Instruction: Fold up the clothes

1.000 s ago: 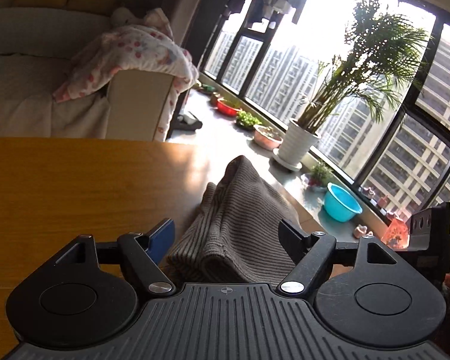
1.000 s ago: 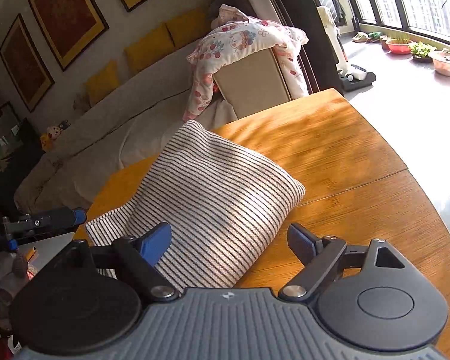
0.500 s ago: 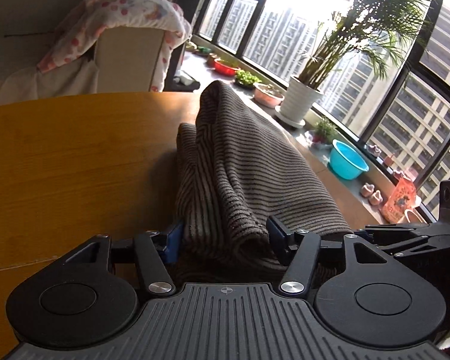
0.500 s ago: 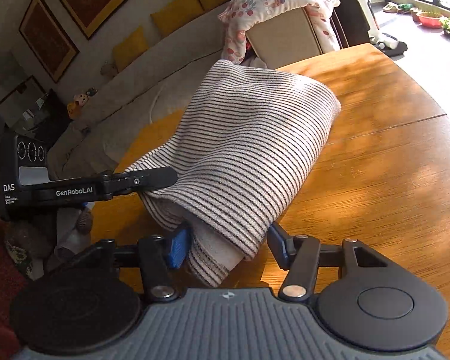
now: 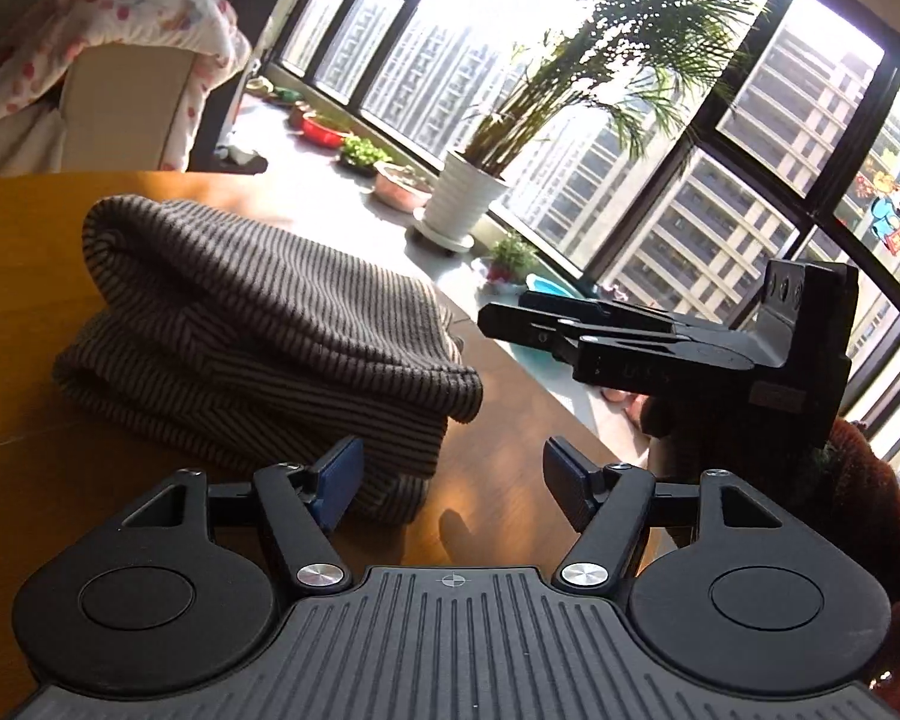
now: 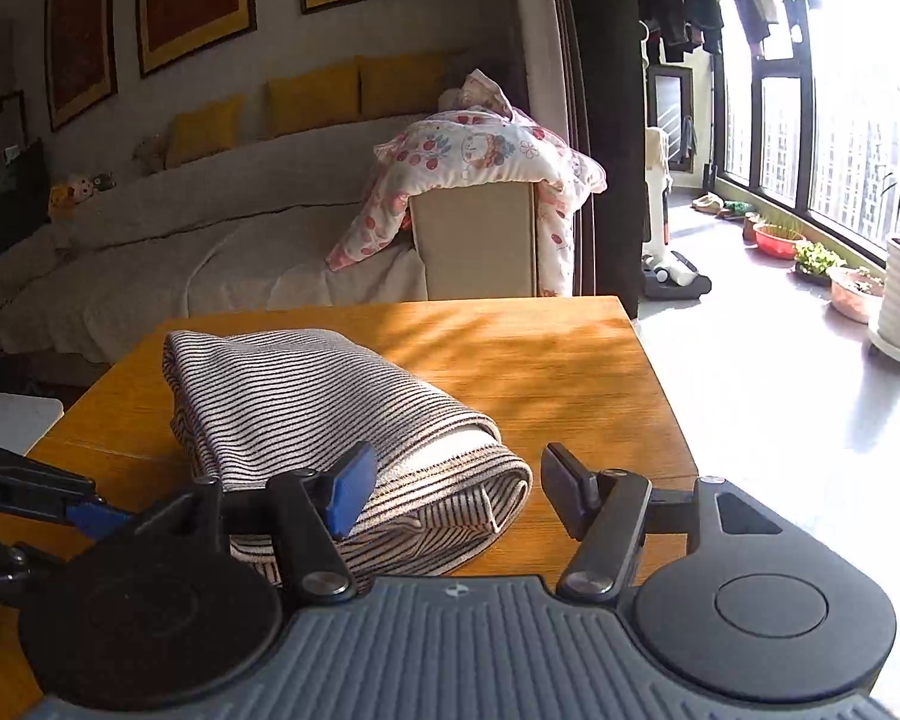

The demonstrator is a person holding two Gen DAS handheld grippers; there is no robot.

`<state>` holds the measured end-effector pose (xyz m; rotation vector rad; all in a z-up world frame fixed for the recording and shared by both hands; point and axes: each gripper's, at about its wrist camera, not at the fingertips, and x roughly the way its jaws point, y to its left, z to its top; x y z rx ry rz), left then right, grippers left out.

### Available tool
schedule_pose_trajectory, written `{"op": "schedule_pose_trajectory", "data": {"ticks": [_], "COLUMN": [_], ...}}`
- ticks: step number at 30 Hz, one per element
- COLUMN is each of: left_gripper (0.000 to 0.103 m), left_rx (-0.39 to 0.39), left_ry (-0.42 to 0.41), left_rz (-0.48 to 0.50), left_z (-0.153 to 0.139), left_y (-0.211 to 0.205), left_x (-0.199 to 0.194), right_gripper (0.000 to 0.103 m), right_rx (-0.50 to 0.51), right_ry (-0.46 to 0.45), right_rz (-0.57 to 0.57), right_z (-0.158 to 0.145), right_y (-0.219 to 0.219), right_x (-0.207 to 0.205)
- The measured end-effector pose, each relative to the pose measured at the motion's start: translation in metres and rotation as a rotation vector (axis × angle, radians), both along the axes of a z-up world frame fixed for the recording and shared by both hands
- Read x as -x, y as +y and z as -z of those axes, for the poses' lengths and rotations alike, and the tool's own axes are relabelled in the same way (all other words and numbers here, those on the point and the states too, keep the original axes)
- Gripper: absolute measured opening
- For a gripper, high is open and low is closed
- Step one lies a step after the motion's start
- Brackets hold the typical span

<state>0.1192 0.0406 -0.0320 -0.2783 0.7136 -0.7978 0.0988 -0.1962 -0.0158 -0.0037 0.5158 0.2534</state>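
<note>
A striped grey-and-white knit garment lies folded in a thick bundle on the wooden table. My left gripper hovers at its near corner, jaws opening. Only the cloth's edge lies by the left pad, and nothing is pressed. From the other side, the same garment has its rolled end between the fingers of my right gripper. Those jaws are opening too, and the right pad stands apart from the cloth. Each gripper shows in the other's view: the right gripper and the left gripper.
The table's edge drops to a sunlit floor on the window side. A sofa with a floral blanket stands behind the table. Potted plants and bowls line the windows. A red sleeve shows at the right.
Both grippers closed on the garment's near end, carried it over, and have now let go. The garment has gone from raised and draped to a folded bundle lying flat on the table.
</note>
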Motion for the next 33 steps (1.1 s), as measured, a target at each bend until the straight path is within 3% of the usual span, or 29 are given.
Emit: {"op": "schedule_pose_trajectory", "data": {"ticks": [4, 9, 12, 14, 19, 25, 33], "left_gripper": [0.072, 0.07, 0.065, 0.064, 0.067, 0.07, 0.066], "left_rx": [0.034, 0.074, 0.002, -0.063, -0.037, -0.122, -0.073], "left_ry": [-0.073, -0.026, 0.016, 0.064, 0.154, 0.069, -0.001], "left_rz": [-0.179, -0.336, -0.401, -0.433, -0.434, -0.429, -0.443], "left_z": [-0.025, -0.024, -0.01, 0.005, 0.036, 0.027, -0.002], "left_y": [0.033, 0.056, 0.058, 0.059, 0.075, 0.074, 0.08], "left_x": [-0.014, -0.057, -0.082, -0.095, -0.101, -0.08, -0.049], "right_gripper": [0.062, 0.062, 0.062, 0.061, 0.057, 0.058, 0.056], "right_rx": [0.079, 0.191, 0.268, 0.263, 0.368, 0.456, 0.526], "right_ry": [-0.107, -0.169, -0.158, -0.127, -0.126, -0.143, -0.294], "right_rz": [-0.117, -0.267, -0.295, -0.296, -0.351, -0.363, -0.335], "right_z": [-0.006, 0.003, 0.021, 0.03, 0.048, 0.059, 0.055], "right_y": [0.029, 0.072, 0.086, 0.088, 0.105, 0.114, 0.112], "right_x": [0.018, 0.028, 0.028, 0.028, 0.045, 0.046, 0.053]}}
